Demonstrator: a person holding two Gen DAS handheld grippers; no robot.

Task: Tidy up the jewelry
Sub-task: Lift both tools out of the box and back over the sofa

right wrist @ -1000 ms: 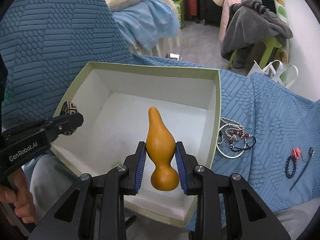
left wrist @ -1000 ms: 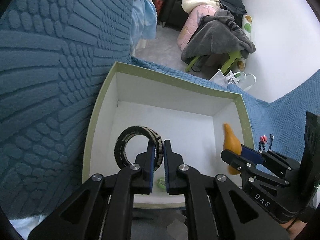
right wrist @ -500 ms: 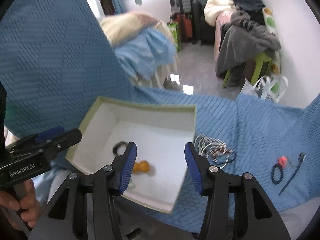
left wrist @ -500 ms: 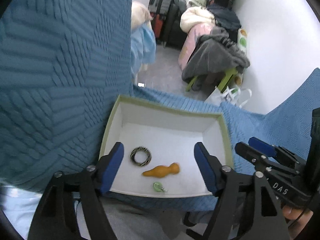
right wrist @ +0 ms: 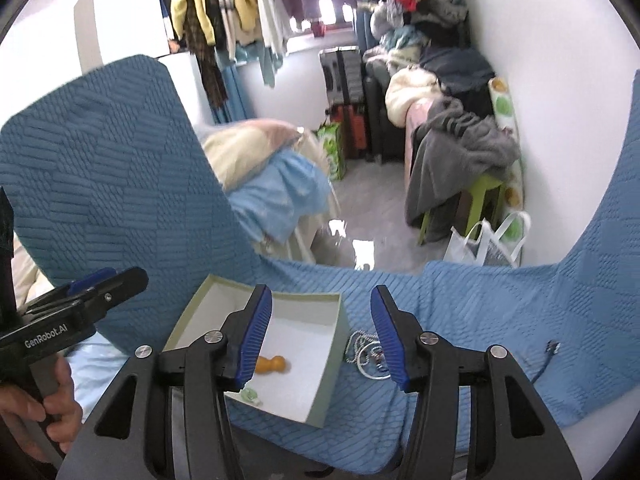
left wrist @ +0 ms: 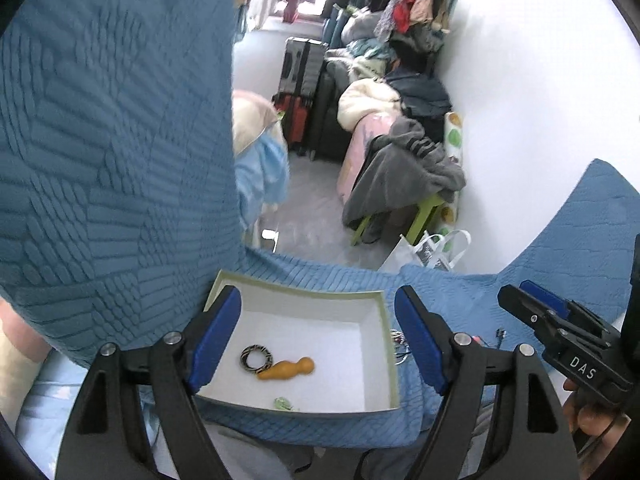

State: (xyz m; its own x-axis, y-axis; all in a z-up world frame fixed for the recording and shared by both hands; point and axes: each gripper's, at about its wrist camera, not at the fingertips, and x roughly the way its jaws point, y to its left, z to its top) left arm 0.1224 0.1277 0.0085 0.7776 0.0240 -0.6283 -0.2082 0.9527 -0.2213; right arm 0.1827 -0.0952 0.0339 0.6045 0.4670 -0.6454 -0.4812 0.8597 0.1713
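Left wrist view: the left gripper [left wrist: 318, 338] hangs above the open white box [left wrist: 386, 364] on the blue quilt [left wrist: 120, 160], its fingers [left wrist: 216, 336] spread wide after just opening, nothing between them. In the box lie a striped bangle [left wrist: 256, 357], an orange gourd-shaped piece [left wrist: 286, 369] touching it, and a small green item [left wrist: 283, 402] near the front wall. The right gripper [right wrist: 318, 342] is also parted and empty, having just opened. Beaded necklaces [right wrist: 366, 354] lie on the quilt just beside the box.

Grey blanket [right wrist: 460, 148] heaped over green stool [right wrist: 482, 196]; white tote bag [right wrist: 486, 240] beside; black suitcase [left wrist: 298, 76] behind.
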